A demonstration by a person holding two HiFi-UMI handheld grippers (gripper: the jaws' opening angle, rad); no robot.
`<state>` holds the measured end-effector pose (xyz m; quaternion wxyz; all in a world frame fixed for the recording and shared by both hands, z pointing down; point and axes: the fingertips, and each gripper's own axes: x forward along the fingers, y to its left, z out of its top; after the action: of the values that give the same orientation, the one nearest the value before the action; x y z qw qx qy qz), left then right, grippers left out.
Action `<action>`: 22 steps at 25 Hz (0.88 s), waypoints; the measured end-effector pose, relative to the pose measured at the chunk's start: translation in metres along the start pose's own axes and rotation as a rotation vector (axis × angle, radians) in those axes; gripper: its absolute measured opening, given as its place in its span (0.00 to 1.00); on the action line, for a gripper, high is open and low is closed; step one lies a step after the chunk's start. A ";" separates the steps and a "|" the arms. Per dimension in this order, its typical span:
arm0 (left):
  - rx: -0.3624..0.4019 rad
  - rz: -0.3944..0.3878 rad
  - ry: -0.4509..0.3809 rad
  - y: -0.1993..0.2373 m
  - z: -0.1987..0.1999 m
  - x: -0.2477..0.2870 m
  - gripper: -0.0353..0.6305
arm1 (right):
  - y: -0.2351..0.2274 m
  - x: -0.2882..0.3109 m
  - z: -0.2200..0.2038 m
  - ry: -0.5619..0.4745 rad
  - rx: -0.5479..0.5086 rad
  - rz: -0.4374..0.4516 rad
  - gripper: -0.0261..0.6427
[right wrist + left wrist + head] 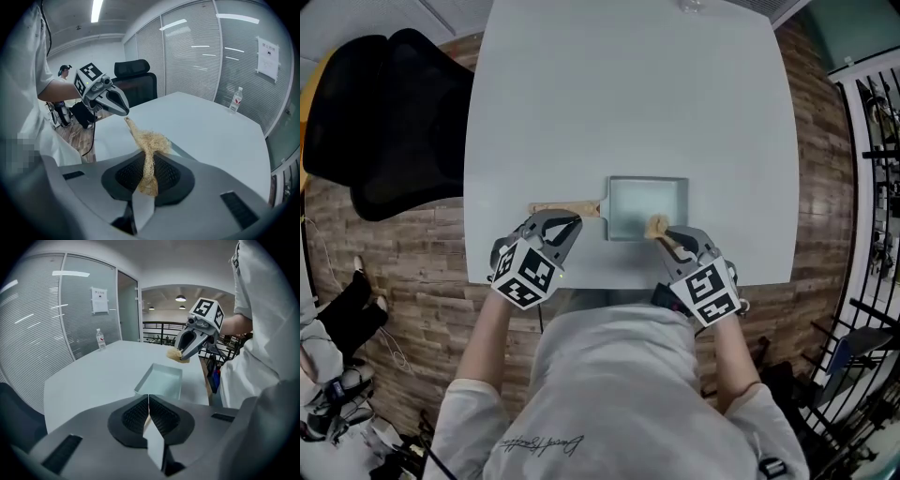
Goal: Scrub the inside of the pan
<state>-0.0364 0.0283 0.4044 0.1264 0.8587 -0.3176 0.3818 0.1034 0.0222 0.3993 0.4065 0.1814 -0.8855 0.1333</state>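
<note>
The shallow rectangular pale-green pan [647, 208] sits on the white table [628, 94] near the person's edge, its flat wooden handle [567, 209] running out to the left. The interior looks bare and even; no residue or suds can be made out, so scrubbing is judged not yet begun. The right claw [667, 236] is clamped on a tan fibrous loofah scrubber [657, 226], which hangs at the pan's near rim, apparently just above it rather than on the pan floor. The left claw [571, 223] is closed, pads together with nothing clearly between them, just short of the handle on its near side. Left to do, by this reading: steady the pan, lower the scrubber inside and work it over the floor and walls. Not settled: whether the scrubber touches the rim, and whether the left claw touches the handle, since the claw body hides it in its own view.
</note>
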 end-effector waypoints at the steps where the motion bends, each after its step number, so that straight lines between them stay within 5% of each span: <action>1: 0.015 0.000 0.013 0.001 -0.002 0.002 0.07 | -0.001 0.001 0.000 0.003 -0.004 0.003 0.14; 9: 0.121 -0.050 0.095 0.008 -0.022 0.014 0.08 | 0.002 0.017 0.000 0.048 -0.060 0.017 0.14; 18: 0.257 -0.171 0.233 0.002 -0.052 0.039 0.32 | -0.001 0.036 -0.010 0.122 -0.125 0.024 0.14; 22: 0.330 -0.194 0.298 0.001 -0.065 0.052 0.35 | -0.005 0.044 -0.010 0.139 -0.150 0.032 0.14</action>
<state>-0.0486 0.0342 0.4866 0.0660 0.8284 -0.1450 0.5369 0.0860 0.0124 0.4403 0.4773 0.1266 -0.8654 0.0855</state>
